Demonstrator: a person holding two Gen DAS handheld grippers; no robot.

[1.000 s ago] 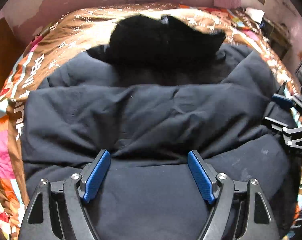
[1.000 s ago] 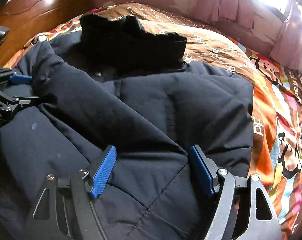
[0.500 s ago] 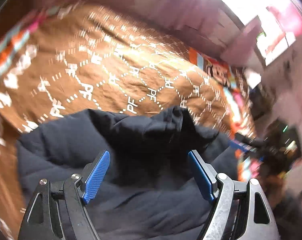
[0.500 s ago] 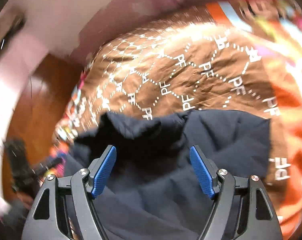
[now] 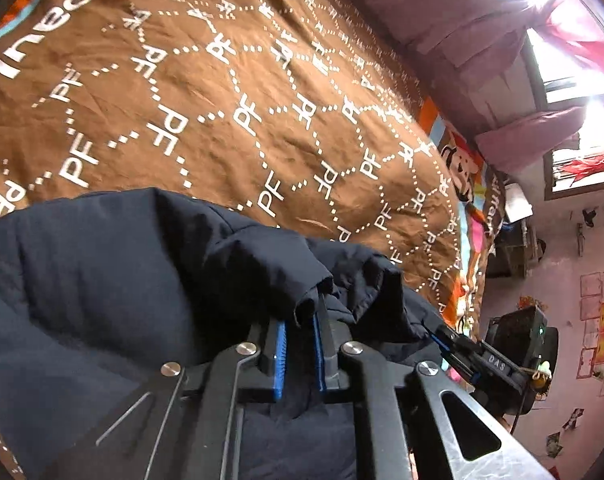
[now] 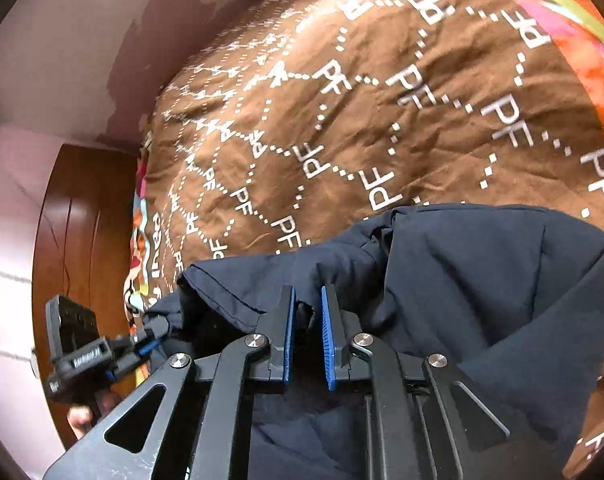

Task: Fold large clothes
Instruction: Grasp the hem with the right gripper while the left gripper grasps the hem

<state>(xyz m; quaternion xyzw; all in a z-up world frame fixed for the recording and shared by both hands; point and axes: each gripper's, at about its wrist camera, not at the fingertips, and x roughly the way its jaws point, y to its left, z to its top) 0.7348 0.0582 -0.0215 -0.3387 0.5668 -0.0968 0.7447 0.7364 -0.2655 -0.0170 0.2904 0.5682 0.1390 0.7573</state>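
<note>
A dark navy padded jacket [image 5: 101, 280] lies bunched on the bed. In the left wrist view my left gripper [image 5: 299, 314] has its jaws closing on a raised fold of the jacket's edge, and the blue pads pinch the cloth. The right wrist view shows the same jacket [image 6: 482, 280], with my right gripper [image 6: 306, 296] closing its jaws on another fold of that edge, cloth between the pads. Each camera catches the other gripper gripping the jacket off to the side: the right gripper [image 5: 442, 336] and the left gripper [image 6: 149, 340].
A brown bedspread [image 5: 261, 100] printed with white "PF" letters lies under the jacket and stretches beyond it [image 6: 382, 100]. A wooden headboard [image 6: 81, 220] stands at the left. A bright window with pink curtains [image 5: 574, 60] and cluttered furniture [image 5: 514, 240] are at the right.
Both grippers moved from over the jacket's middle to its far edge, rolled, and went from wide open to clamped on folds of the cloth.
</note>
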